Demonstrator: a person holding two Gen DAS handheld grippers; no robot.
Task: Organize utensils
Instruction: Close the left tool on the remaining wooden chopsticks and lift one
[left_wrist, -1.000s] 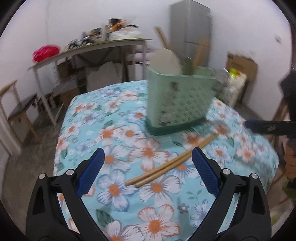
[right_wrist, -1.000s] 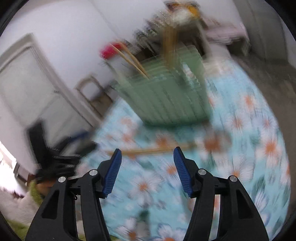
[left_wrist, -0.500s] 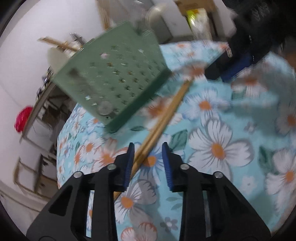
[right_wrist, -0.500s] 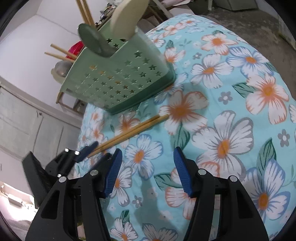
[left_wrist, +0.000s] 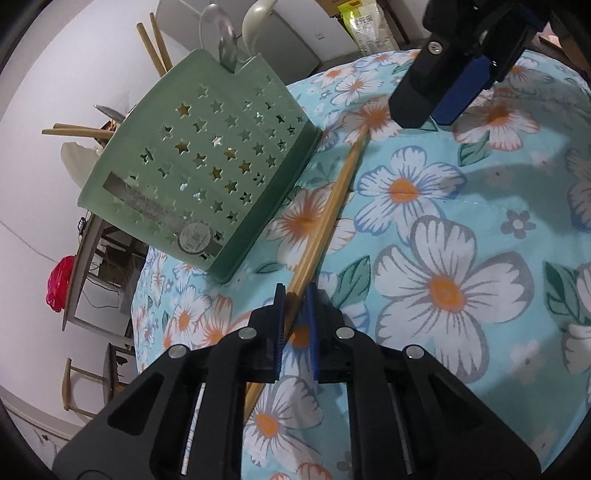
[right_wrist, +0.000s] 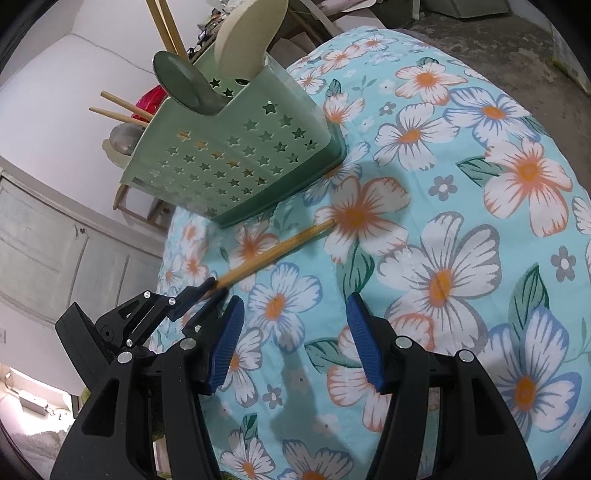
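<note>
Diagonally across the flowered cloth (left_wrist: 461, 229) on the tabletop lay the wooden chopsticks (left_wrist: 332, 199), just beside the base of the green utensil caddy (left_wrist: 207, 173) with star-shaped holes. The left gripper (left_wrist: 294, 310) was closed narrowly on the near end of the chopsticks, its blue pads (left_wrist: 279, 317) pressing them from both sides. From the caddy stood more chopsticks (right_wrist: 162, 22), a grey spoon (right_wrist: 181, 81) and a cream spatula (right_wrist: 247, 40). The right gripper (right_wrist: 293, 343) hung above the cloth with its jaws wide apart and held nothing, near the far tip of the chopsticks.
</note>
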